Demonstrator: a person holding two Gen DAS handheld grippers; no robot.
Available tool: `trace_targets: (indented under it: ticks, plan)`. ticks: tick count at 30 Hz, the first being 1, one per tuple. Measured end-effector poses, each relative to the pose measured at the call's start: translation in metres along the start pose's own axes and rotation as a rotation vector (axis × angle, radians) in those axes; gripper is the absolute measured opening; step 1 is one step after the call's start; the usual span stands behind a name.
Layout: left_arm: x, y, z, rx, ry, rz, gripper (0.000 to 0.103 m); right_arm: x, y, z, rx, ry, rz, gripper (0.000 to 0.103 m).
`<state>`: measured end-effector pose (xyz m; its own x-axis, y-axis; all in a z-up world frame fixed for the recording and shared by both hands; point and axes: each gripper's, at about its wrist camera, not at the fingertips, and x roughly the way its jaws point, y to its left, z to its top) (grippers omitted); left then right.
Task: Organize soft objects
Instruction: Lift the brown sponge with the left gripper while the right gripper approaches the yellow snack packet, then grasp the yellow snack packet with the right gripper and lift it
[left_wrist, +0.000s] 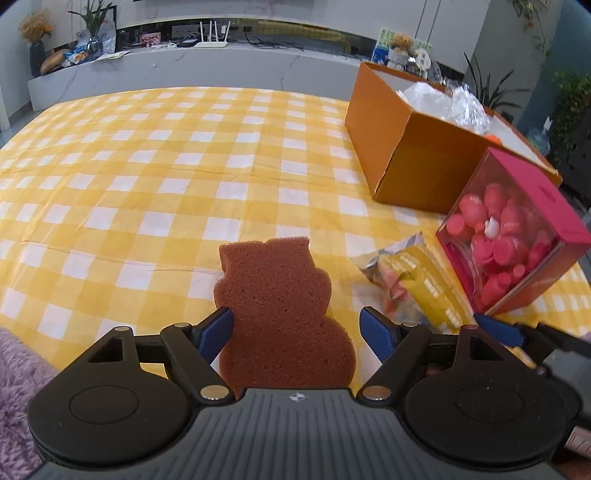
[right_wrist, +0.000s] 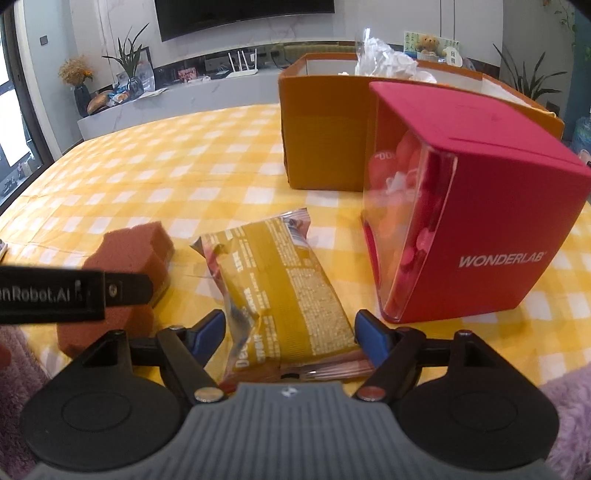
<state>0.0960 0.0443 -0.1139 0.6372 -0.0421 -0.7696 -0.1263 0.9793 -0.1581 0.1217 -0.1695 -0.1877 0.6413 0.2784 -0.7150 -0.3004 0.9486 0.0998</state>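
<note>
A brown cat-shaped sponge (left_wrist: 280, 310) lies flat on the yellow checked tablecloth (left_wrist: 166, 166), between the open fingers of my left gripper (left_wrist: 297, 326); the left fingertip (left_wrist: 218, 325) touches its edge. A yellow snack packet (right_wrist: 280, 291) lies between the open fingers of my right gripper (right_wrist: 291, 332). The sponge also shows in the right wrist view (right_wrist: 125, 266), partly behind the left gripper's arm. The packet also shows in the left wrist view (left_wrist: 417, 284).
An open orange cardboard box (left_wrist: 417, 147) with crumpled plastic inside stands at the far right. A pink WONDERLAB box (right_wrist: 472, 206) full of pink capsules stands just right of the packet. Purple fluffy fabric (left_wrist: 18, 387) lies at the near edges.
</note>
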Motion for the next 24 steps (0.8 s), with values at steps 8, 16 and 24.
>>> trace_targets:
  ticks: [8,16,24]
  plan:
    - [0.023,0.006,0.004,-0.065,0.099,0.023,0.091,-0.001,-0.001,0.001,0.016,-0.006,-0.01,0.077]
    - [0.016,0.004,-0.001,-0.028,0.073,0.018,0.082,-0.002,0.001,-0.002,-0.01,-0.013,-0.015,0.066]
    - [0.012,0.0,-0.004,0.011,0.048,0.002,0.079,-0.01,0.008,-0.004,-0.069,-0.049,-0.013,0.05]
